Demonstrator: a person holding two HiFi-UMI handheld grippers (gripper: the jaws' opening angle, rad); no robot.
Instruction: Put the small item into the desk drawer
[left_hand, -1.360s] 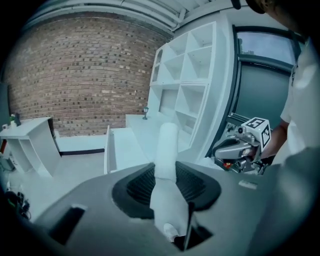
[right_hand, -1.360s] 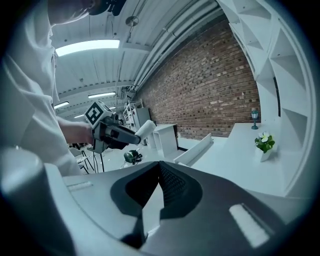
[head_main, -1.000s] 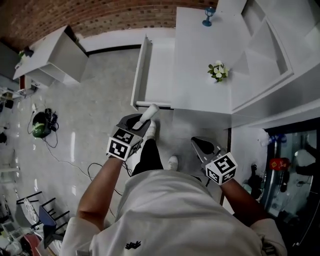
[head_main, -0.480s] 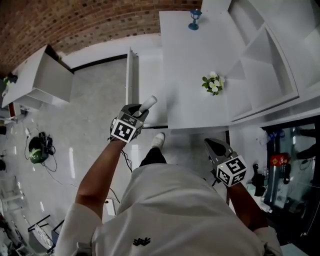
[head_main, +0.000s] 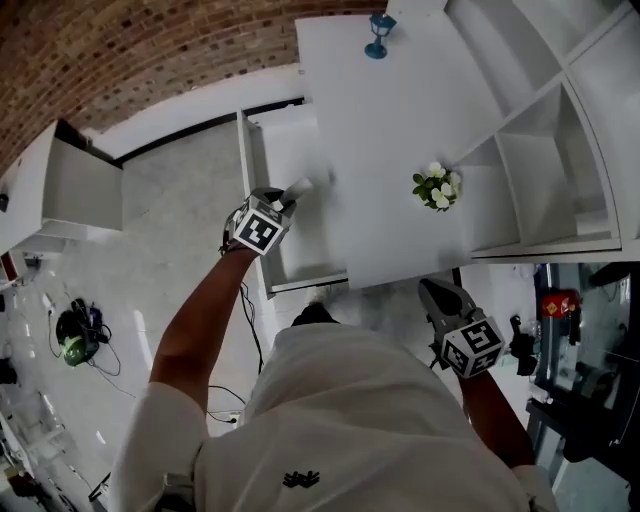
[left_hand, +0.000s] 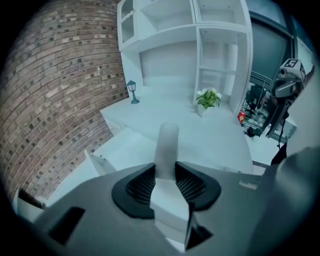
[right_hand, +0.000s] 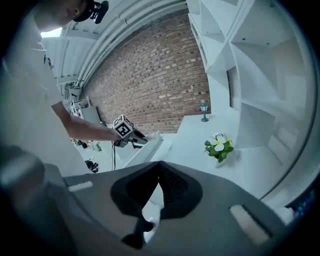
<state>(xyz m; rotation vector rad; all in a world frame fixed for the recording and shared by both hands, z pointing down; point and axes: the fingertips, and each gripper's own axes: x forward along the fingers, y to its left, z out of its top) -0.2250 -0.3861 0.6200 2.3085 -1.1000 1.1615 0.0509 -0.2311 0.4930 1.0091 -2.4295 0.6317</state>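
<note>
A small white cylinder (head_main: 299, 187) sticks out ahead of my left gripper (head_main: 285, 200), whose jaws are shut on its lower end. In the left gripper view the ribbed pads press the cylinder (left_hand: 167, 142) from both sides. The gripper holds it above the open white desk drawer (head_main: 300, 245), near the drawer's left wall and beside the desk edge. My right gripper (head_main: 438, 296) hangs low at the desk's front edge, shut, with nothing in it. The right gripper view shows the left gripper (right_hand: 136, 139) over the drawer (right_hand: 150, 148).
The white desk top (head_main: 400, 120) carries a small potted flower (head_main: 437, 186) and a blue lantern figure (head_main: 379, 35) at the far end. White shelf compartments (head_main: 540, 190) stand at the right. A second white cabinet (head_main: 60, 190) is at the left, cables (head_main: 75, 330) on the floor.
My left gripper has carried the cylinder forward, from in front of the drawer's front panel to above the drawer's inside. The right gripper stayed close to the body.
</note>
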